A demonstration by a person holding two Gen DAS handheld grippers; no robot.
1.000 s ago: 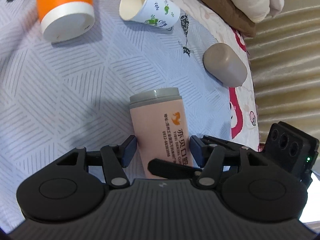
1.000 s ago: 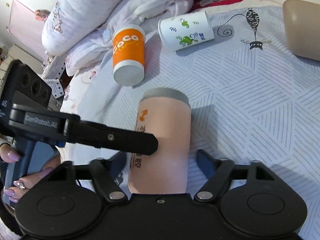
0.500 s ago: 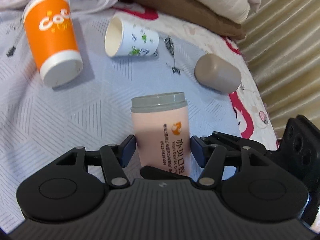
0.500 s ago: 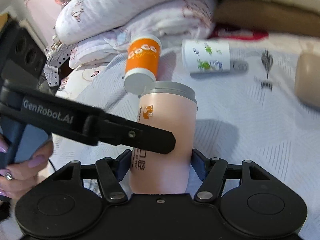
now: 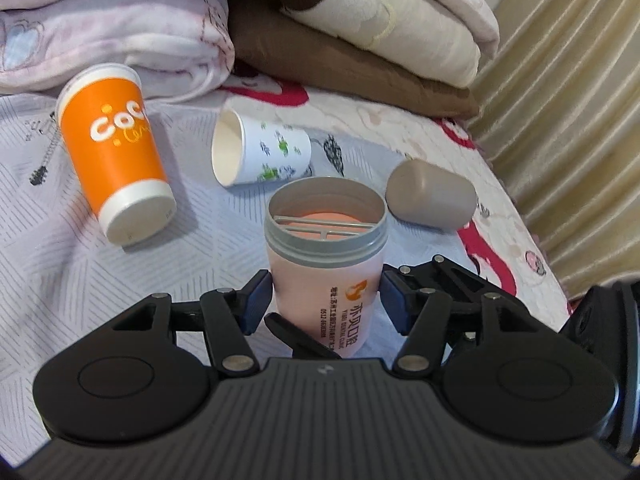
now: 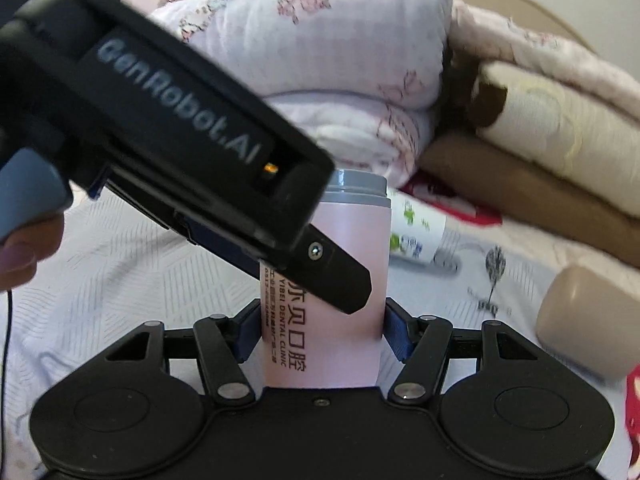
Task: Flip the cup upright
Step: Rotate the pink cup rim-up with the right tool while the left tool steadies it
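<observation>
A pink cup (image 5: 324, 272) with a grey threaded rim stands nearly upright on the bed sheet, mouth up. My left gripper (image 5: 326, 306) has its blue pads on both sides of the cup's lower body, shut on it. My right gripper (image 6: 322, 330) is also shut on the same cup (image 6: 348, 264). The left gripper's body crosses the right wrist view in front of the cup. The cup's base is hidden behind the grippers.
An orange paper cup (image 5: 116, 164) and a white printed paper cup (image 5: 260, 152) lie on their sides behind it. A beige cap-like cup (image 5: 430, 196) lies to the right. Folded blankets (image 5: 360, 40) are stacked at the back. A curtain (image 5: 568, 120) hangs right of the bed.
The pink cup has swung from lying on the sheet to nearly upright, held by both grippers. Its open mouth now shows. The right gripper closed on it.
</observation>
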